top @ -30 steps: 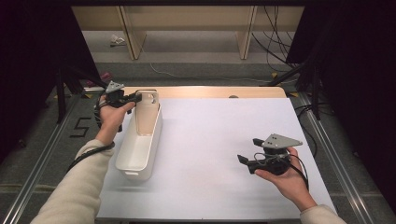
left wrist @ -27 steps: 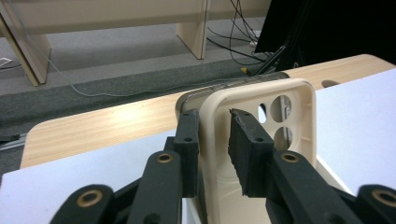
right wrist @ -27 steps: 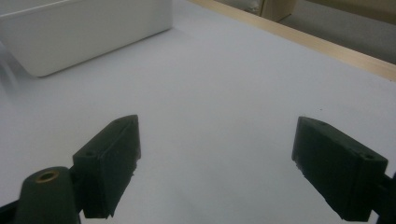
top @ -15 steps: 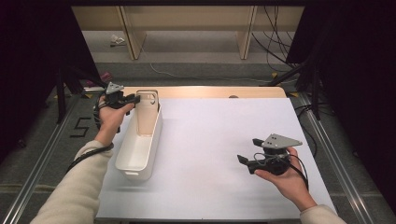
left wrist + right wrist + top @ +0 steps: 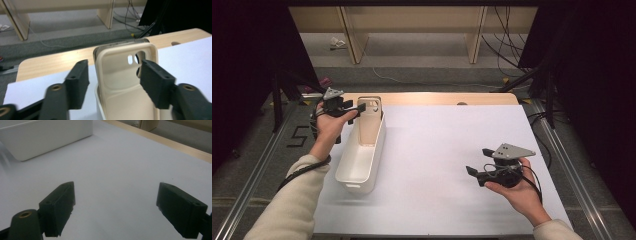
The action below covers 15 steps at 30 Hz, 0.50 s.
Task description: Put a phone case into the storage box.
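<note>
At a white-topped bench (image 5: 447, 165) with a pale wooden far edge, a person works with a claw in each hand. A cream-coloured flat plastic panel with rounded corners and small cut-out holes near its top (image 5: 371, 120) stands upright in the far end of a long, narrow white plastic bin (image 5: 360, 162), which lies lengthwise toward the bench's 9 o'clock side. The left claw (image 5: 358, 107) sits at the panel's upper edge, at about 10 o'clock on the bench. Its jaws have just been opening, and the panel's top is between them. In the left gripper view the two black jaws stand apart, one on each side of the cream-coloured panel (image 5: 126, 75); the jaw on the view's left is clear of the panel's edge, while whether the jaw on the right touches its face cannot be told. The panel rises from the white bin's rim (image 5: 98, 100) at 6 o'clock of that view.

The right claw (image 5: 475, 174) is held low over the bare bench surface at about 4 o'clock, well apart from the bin, jaws spread wide with nothing between them. In the right gripper view the white bin's wall (image 5: 47, 137) shows at 11 o'clock, beyond the open jaws.
</note>
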Available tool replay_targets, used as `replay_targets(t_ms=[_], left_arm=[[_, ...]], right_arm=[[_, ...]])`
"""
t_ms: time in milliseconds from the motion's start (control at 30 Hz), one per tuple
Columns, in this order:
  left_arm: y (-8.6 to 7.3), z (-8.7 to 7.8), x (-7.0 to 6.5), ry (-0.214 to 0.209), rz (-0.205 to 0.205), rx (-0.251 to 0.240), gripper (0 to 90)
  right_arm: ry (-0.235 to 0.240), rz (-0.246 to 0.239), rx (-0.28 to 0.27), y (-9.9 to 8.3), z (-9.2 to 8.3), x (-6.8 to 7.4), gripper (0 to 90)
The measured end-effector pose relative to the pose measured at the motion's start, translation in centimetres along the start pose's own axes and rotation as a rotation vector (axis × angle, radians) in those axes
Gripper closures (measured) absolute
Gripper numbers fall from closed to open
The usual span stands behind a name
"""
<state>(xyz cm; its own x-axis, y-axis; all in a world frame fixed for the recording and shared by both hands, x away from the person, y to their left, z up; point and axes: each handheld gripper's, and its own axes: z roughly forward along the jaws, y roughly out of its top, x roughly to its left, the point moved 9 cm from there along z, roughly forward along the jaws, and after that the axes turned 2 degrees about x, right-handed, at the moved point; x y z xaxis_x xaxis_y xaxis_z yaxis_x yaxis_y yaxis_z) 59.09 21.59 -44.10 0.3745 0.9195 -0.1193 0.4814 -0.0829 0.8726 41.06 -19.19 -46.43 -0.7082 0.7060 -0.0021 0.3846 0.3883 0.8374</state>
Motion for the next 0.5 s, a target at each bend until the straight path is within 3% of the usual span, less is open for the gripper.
replay_targets(t_ms=[133,233,333,500], left_arm=[[0.0,-0.5,-0.3,0.008,0.017,0.005,28.9],[0.2,-0.9,-0.8,-0.011,-0.003,-0.012,23.6],[0.1,-1.3,-1.0,0.005,0.02,-0.009,18.4],[0.0,-2.2,-1.7,-0.007,0.047,-0.011,15.2]], right_arm=[[0.001,0.0,0.001,0.0,0.0,0.1,16.3],[0.001,0.0,0.0,0.0,0.0,0.1,16.3],[0.001,0.002,0.0,0.0,0.0,0.0,16.3],[0.002,0.001,0.001,0.0,0.0,0.1,16.3]])
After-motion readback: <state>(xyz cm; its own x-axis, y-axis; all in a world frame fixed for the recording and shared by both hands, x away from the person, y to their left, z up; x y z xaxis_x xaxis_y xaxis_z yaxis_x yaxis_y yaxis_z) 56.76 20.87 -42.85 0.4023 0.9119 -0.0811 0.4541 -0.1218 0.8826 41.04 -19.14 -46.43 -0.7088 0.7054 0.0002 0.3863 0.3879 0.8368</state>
